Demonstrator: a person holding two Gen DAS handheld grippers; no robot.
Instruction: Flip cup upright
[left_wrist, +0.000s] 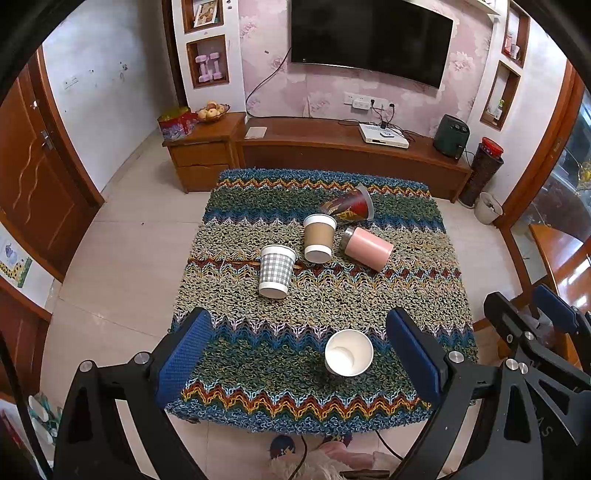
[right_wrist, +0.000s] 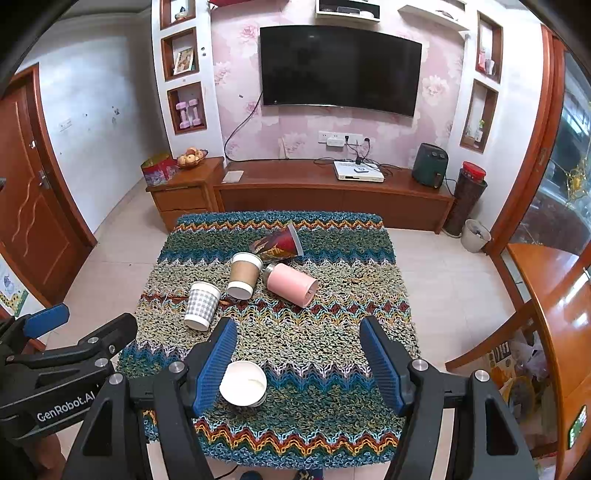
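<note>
Both grippers hang wide and empty. The white cup (left_wrist: 348, 352) stands mouth-up between the left gripper (left_wrist: 299, 354) fingers, just inside the right gripper (right_wrist: 299, 365)'s left finger; four cups beyond lie tipped, probably awaiting flipping.

A home living room: wall television (right_wrist: 341, 68), wooden cabinet (right_wrist: 332, 192), fruit bowl (right_wrist: 191, 158).

A zigzag-striped knitted cloth (left_wrist: 258, 369) in blue, green, red and yellow carries a grey-checked cup (left_wrist: 276, 271), a brown cup (left_wrist: 318, 238) (white-rimmed), a pink tumbler (left_wrist: 367, 248) and a plain white cup (left_wrist: 348, 352).
</note>
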